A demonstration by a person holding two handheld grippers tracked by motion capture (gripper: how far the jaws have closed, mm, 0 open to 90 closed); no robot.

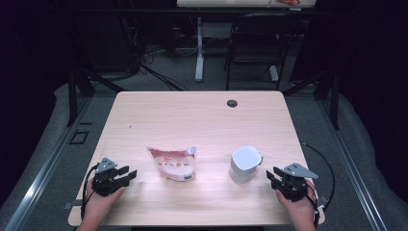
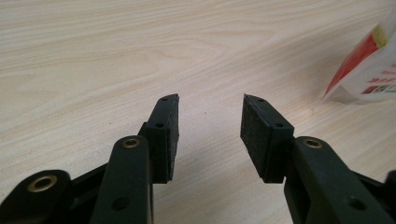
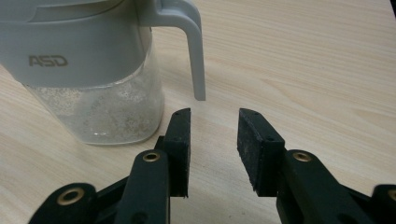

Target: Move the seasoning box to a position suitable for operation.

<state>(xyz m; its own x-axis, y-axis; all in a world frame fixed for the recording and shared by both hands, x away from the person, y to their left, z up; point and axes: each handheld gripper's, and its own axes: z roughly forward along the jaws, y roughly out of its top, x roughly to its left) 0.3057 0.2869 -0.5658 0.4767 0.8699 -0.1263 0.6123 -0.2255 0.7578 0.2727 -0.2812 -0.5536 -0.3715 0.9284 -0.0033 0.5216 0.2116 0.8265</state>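
Black rubber pads of the right gripper (image 3: 214, 122) standing apart, grasping nothing, low over the wooden table (image 1: 192, 115). Just ahead and slightly left of the jaws, the handle of the grey-lidded container (image 3: 93, 70), not touched. Left gripper (image 2: 210, 116) also released, empty, with the red and white pouch (image 2: 369, 70) ahead to its right, apart. Possible trouble: pinching only the thin handle, so tipping or sliding the container; crushing the soft pouch by a careless grip. Both hands resting near the table's front edge, jaws pointing inward.
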